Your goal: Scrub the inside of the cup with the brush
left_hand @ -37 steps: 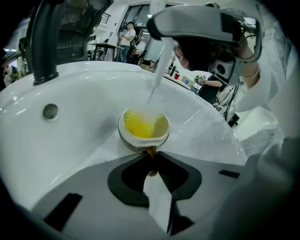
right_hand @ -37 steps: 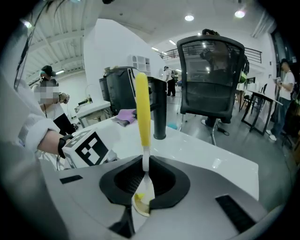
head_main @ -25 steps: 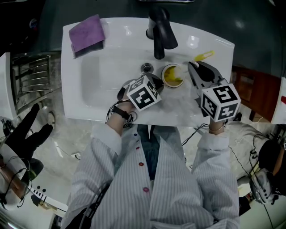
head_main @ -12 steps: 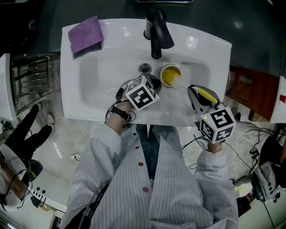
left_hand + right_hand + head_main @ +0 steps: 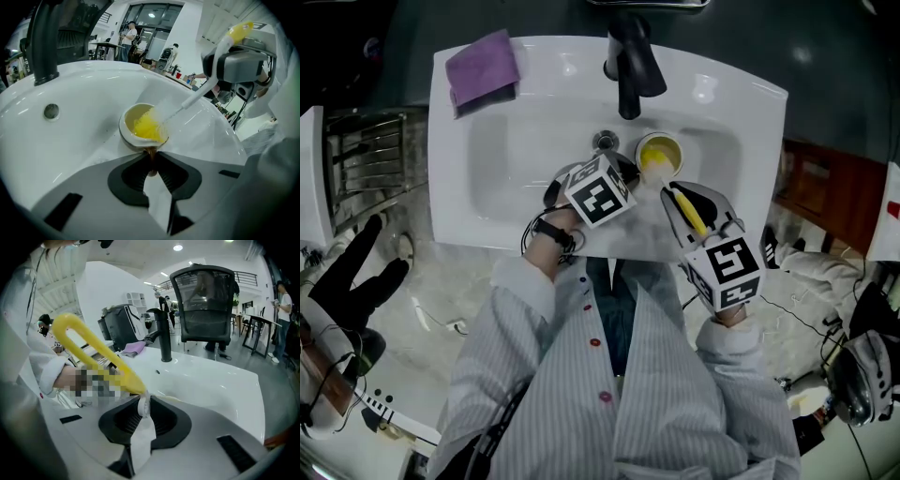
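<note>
**Scrubbing stroke in hand: brush head seated in the cup**

Pinching narrowly, the left gripper (image 5: pixel 152 164) is clamping the small brown handle of the cup (image 5: pixel 131 115), with the cup body sitting just ahead of its jaw tips. The cup is resting low in the white sink basin (image 5: pixel 516 159), tilted so that its mouth is facing up and toward the right gripper, close beside the drain (image 5: pixel 605 141) and below the black faucet (image 5: pixel 630 66).

The right gripper (image 5: pixel 140 411) is likewise closing tight, on the pale stem of the brush (image 5: pixel 187 101), right where the yellow loop handle (image 5: pixel 93 345) begins. That loop is lying back over the gripper body toward the person.

The relation that matters is the line of the brush. In the head view its long axis is running from the right gripper up and to the left, straight into the cup's mouth, and the yellow bristles (image 5: pixel 147 127) are sitting inside against the wall nearest the left gripper. The cup therefore lies ahead and to the left of the right gripper, while the left gripper is the nearer of the two and is touching the cup. By my reading, any scrubbing stroke has to travel along or twist about that axis, with the left grip steadying the cup.

Counted: one cup, one brush, two grippers, one faucet, one drain, and one purple cloth (image 5: pixel 481 70) lying on the basin's far left corner, well apart from the work.
</note>
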`<control>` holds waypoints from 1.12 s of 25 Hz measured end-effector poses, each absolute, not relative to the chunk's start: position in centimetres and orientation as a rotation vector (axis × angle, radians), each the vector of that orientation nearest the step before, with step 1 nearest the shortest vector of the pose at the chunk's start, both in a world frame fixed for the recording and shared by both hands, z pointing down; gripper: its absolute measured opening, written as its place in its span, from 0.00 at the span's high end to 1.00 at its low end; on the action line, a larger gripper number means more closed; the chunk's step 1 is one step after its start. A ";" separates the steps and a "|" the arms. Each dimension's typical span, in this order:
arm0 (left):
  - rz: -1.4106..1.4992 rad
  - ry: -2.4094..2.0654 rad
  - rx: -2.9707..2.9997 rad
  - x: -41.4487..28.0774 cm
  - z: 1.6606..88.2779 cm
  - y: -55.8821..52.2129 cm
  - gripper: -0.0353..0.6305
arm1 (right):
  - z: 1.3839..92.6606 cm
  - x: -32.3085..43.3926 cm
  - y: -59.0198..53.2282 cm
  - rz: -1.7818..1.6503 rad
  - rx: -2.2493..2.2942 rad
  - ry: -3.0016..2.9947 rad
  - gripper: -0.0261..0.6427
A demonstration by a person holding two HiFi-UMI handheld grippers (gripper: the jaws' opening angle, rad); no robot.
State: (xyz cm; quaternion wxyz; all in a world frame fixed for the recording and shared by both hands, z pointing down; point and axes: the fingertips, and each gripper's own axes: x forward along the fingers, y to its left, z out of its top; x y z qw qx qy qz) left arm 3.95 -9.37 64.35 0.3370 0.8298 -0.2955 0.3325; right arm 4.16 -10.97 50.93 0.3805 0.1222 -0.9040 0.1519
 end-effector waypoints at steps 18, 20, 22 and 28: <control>0.875 -0.771 2.168 3.8 64.4 -9.6 0.85 | 50.8 0.2 -20.7 0.389 0.491 -2.385 0.87; 0.874 -0.770 2.168 3.7 64.4 -9.5 0.85 | 51.1 1.1 -21.4 0.424 0.521 -2.376 0.87; 0.872 -0.771 2.169 3.8 64.3 -9.5 0.85 | 51.2 2.2 -21.8 0.458 0.543 -2.371 0.87; 0.884 -0.784 2.158 3.8 64.1 -9.7 0.85 | 50.7 5.7 -21.3 0.550 0.572 -2.358 0.87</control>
